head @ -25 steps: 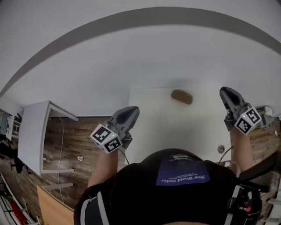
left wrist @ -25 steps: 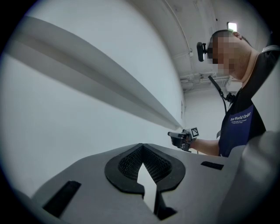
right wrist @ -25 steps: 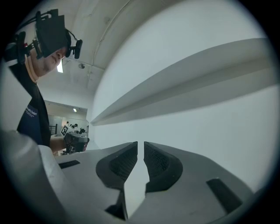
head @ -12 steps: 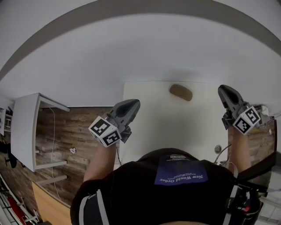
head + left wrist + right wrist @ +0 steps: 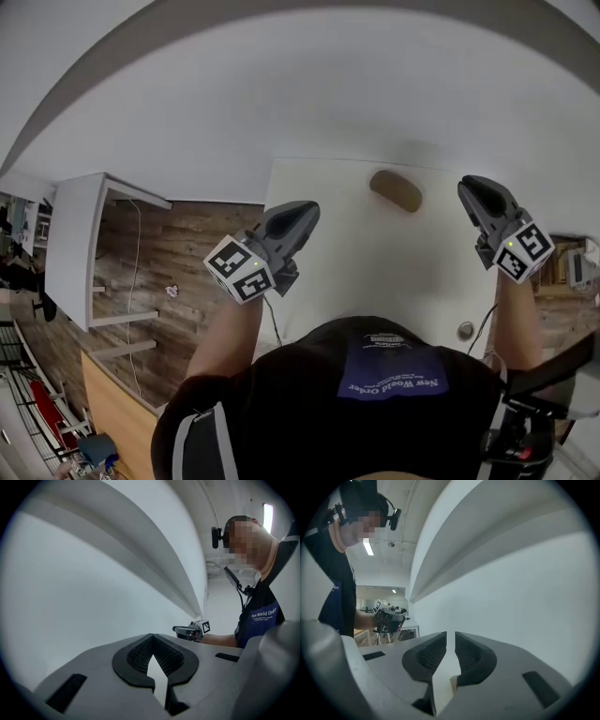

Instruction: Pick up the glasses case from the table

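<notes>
The brown glasses case (image 5: 395, 190) lies near the white desk's (image 5: 347, 272) far edge. The left gripper (image 5: 302, 214) hovers over the desk's left edge and the right gripper (image 5: 472, 191) over its right. Both have their jaws pressed together, empty.

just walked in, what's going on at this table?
A person stands at a white table with a handheld gripper in each hand. The brown glasses case lies near the table's far edge, untouched. The left gripper is over the table's left side, the right gripper over its right side, apart from the case. Both have jaws shut and empty; the pickup hasn't started.
</notes>
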{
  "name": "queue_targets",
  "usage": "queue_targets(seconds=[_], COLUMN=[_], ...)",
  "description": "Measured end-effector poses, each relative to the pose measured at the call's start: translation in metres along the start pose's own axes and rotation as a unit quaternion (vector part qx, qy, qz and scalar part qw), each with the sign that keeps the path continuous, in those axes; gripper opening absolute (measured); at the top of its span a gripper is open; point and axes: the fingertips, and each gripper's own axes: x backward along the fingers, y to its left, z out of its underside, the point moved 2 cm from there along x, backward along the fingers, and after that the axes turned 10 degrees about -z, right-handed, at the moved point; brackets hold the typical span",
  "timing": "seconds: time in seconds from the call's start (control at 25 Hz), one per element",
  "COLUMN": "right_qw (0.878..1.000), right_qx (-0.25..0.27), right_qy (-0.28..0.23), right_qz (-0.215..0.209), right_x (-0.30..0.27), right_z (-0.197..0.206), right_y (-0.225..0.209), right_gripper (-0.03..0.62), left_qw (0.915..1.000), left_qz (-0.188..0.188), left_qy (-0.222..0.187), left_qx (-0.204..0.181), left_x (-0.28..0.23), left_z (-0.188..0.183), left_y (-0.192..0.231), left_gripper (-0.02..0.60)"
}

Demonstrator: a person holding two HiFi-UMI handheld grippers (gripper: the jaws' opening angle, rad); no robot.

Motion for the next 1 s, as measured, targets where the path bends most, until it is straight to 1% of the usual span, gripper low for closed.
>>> queue_targets(seconds=[0.24,0.4,0.56,0.68,0.8,1.0], right_qw=[0.998,0.996,0.991,0.983,0.971,0.95], right_qx=[0.019,0.026,0.03,0.043,0.05,0.051], right_qy=[0.047,0.079,0.118,0.166,0.217,0.289], right_qz=[-0.021,-0.033,-0.051,-0.07,-0.089,-0.111], right_x=[-0.04,-0.08,-0.118,-0.143,-0.169,-0.201], right_z=[0.019,0.046,0.08,0.111,0.144,0.192], right_y=[-0.007,-0.017,-0.025,-0.031,-0.037,-0.046], right_gripper=[0.069,0.098,0.147,0.198,0.247,0.302], left_qw=[0.9994,0.9984,0.9976,0.9972,0.9967,0.9962], left_qz=[0.031,0.045,0.056,0.059,0.063,0.068], left_qy=[0.016,0.033,0.04,0.045,0.051,0.054], left_qx=[0.001,0.004,-0.009,-0.007,-0.004,-0.005], left_x=[-0.036,-0.059,-0.075,-0.089,-0.103,-0.127], left_z=[0.015,0.032,0.048,0.06,0.069,0.085], left_y=[0.019,0.045,0.068,0.08,0.095,0.114], left_gripper=[-0.003,-0.003,-0.003,-0.003,-0.003,-0.003])
